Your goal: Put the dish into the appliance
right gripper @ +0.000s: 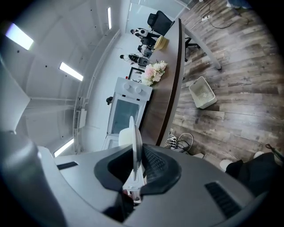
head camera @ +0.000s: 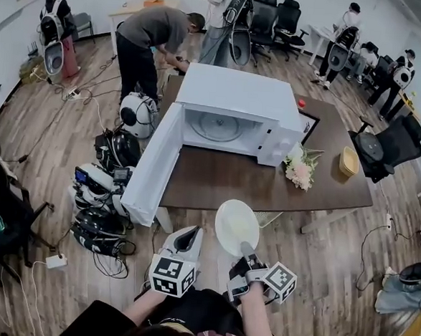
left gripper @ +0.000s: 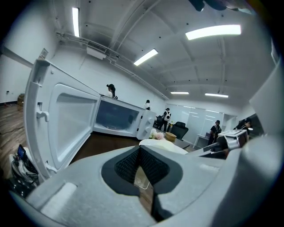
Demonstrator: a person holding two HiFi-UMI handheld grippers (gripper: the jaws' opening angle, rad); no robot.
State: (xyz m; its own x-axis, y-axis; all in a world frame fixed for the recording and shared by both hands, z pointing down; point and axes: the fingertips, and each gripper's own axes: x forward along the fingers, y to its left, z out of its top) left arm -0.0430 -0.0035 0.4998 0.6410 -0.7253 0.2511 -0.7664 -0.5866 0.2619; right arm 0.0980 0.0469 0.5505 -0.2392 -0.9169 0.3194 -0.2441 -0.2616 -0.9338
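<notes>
A white microwave (head camera: 236,104) stands on the dark brown table (head camera: 224,182), its door (head camera: 155,163) swung wide to the left and the cavity (head camera: 217,127) showing a glass turntable. My right gripper (head camera: 246,251) is shut on the near rim of a white plate (head camera: 235,225), held off the table's front edge. In the right gripper view the plate (right gripper: 136,146) shows edge-on between the pads of that gripper (right gripper: 136,170). My left gripper (head camera: 190,235) hovers just left of the plate, shut and holding nothing. From the left gripper view (left gripper: 140,150) the open door (left gripper: 66,124) and the plate (left gripper: 162,145) lie ahead.
A pink flower bunch (head camera: 299,168), a yellow bowl (head camera: 349,161) and a small red thing (head camera: 301,102) share the table. Gear and cables (head camera: 104,192) crowd the floor by the door. A person (head camera: 155,38) bends behind the microwave. A white basket (right gripper: 203,91) sits under the table.
</notes>
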